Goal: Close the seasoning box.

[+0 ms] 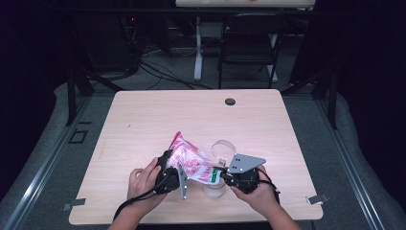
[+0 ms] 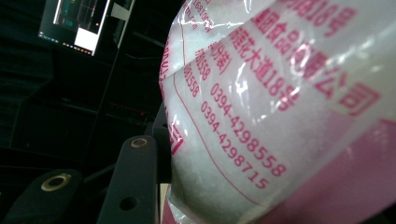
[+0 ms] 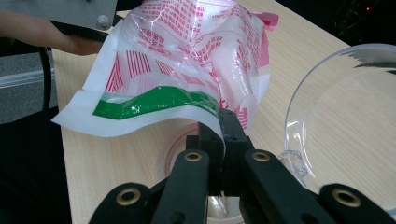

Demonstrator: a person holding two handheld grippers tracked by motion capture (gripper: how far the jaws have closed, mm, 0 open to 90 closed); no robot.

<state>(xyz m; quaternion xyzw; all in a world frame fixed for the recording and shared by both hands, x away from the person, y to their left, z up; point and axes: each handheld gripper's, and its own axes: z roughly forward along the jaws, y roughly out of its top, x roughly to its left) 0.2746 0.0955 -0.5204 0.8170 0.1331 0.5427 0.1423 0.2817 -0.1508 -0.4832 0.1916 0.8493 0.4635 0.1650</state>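
Pink-printed plastic bag [image 1: 190,163] of white granules, lifted above near edge of table [image 1: 143,124], stretched between both grippers. Bag body clamped in left gripper [image 1: 168,173], pressed against black jaw in left gripper view [image 2: 280,116]. Green-striped edge of bag [image 3: 154,102] pinched tight in right gripper [image 3: 219,135], jaws fully together on film. Clear round container [image 1: 214,188] under bag mouth; clear lid [image 3: 345,121] just beside, on tabletop. Black chair [image 1: 251,43] beyond table.
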